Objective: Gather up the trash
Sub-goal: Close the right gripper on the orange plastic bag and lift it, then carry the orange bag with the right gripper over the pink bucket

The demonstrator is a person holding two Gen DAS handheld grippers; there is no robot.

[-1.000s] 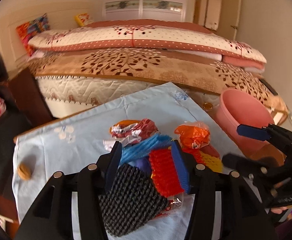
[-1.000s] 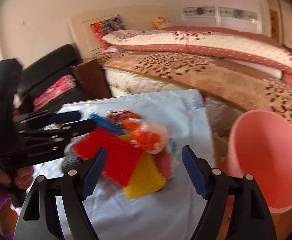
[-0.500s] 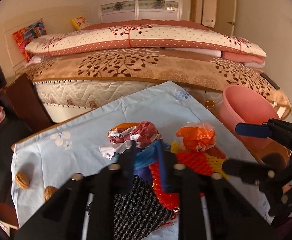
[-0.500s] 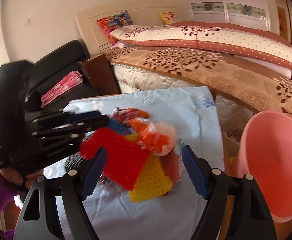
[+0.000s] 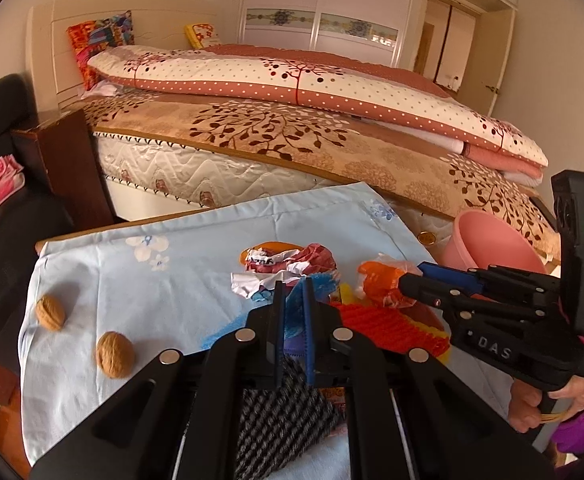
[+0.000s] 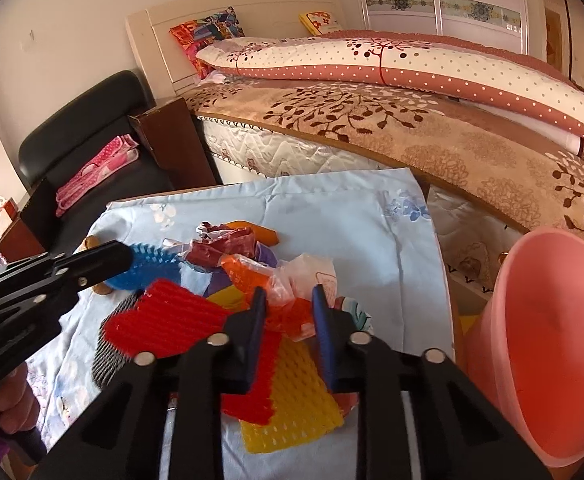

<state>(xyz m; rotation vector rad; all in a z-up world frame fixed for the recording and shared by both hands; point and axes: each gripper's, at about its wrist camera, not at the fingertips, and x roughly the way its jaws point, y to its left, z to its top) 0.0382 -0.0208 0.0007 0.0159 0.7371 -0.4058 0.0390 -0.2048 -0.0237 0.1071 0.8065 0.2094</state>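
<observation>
Left wrist view: two walnuts (image 5: 114, 354) lie on the blue cloth (image 5: 164, 280) over the counter. At centre, the left hand-held gripper (image 5: 292, 320) has just closed and is pinching a blue spiky sheet (image 5: 320, 280) in the trash pile (image 5: 292, 260). Farther right, the right hand-held gripper (image 6: 288, 316) has just been closing and clamps an orange wrapper (image 6: 288, 312) above red and yellow mesh pads (image 6: 292, 404). Beyond the counter's right edge stands a pink bucket (image 6: 548, 344); nothing shows in what is visible of its inside.
</observation>
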